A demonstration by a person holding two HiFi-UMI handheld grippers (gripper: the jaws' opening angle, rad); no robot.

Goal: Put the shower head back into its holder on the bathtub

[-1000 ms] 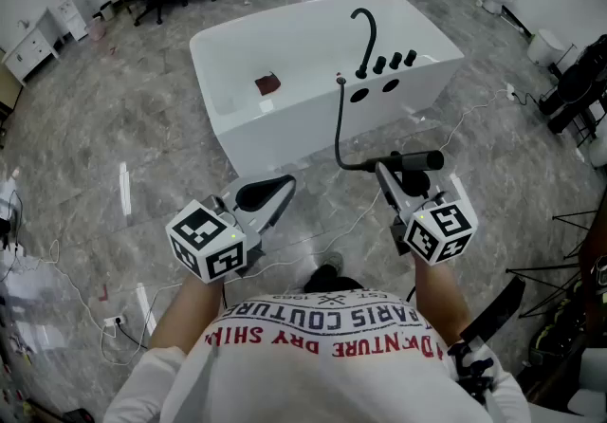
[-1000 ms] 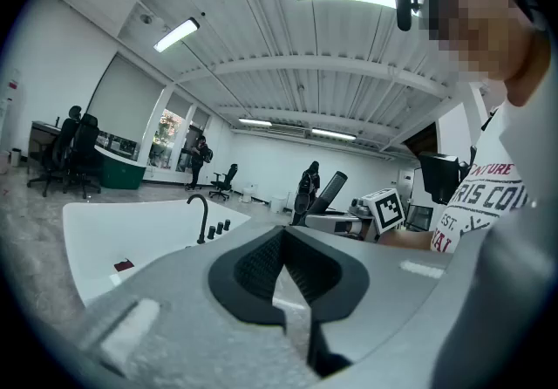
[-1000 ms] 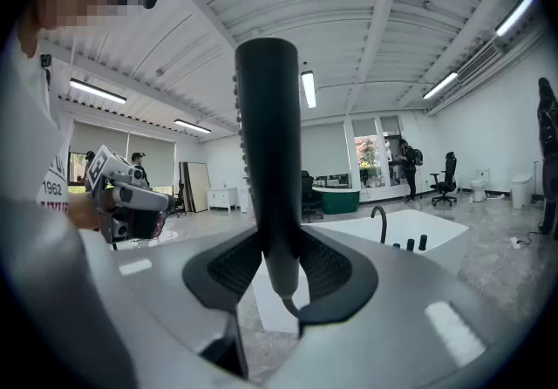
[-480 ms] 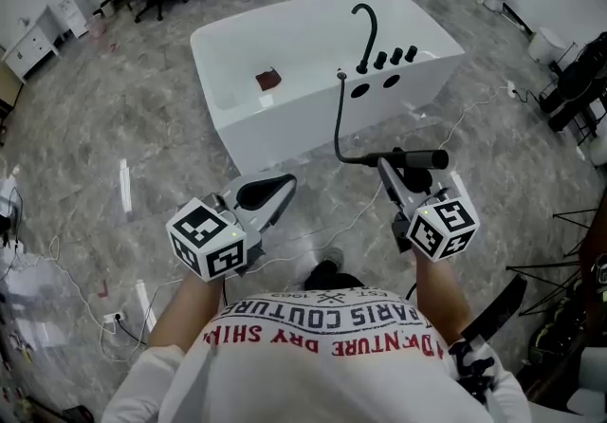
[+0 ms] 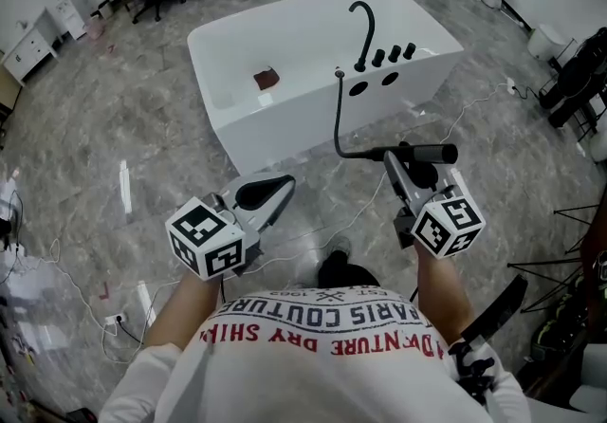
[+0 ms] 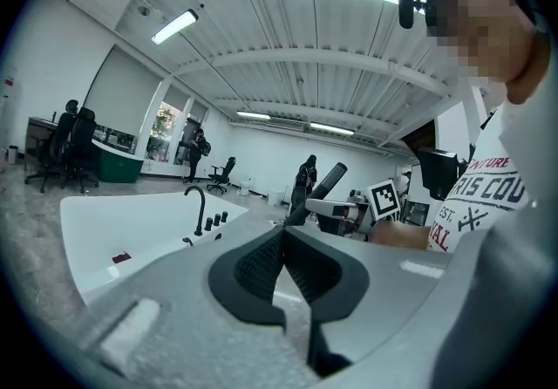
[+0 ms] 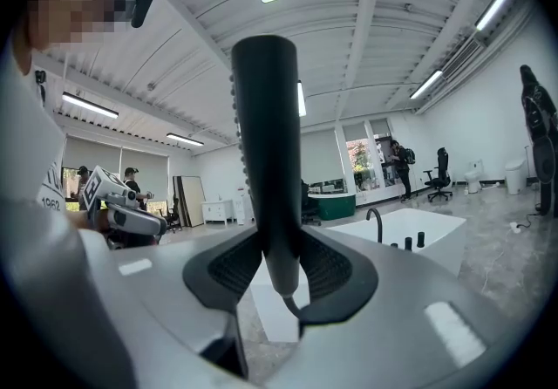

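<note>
Grey marbled floor tiles (image 5: 123, 118) are seen around a white freestanding bathtub (image 5: 285, 132), on whose deck a black arched faucet (image 5: 365, 23) is mounted. A black cylindrical shower head (image 5: 429, 154) is clamped crosswise between the jaws of the right gripper (image 5: 406, 163), well apart from the tub and over the floor, and is joined to the tub deck by a thin black hose (image 5: 338, 118). The left gripper (image 5: 277, 192) is held off to the left, its jaws pressed together on nothing.
</note>
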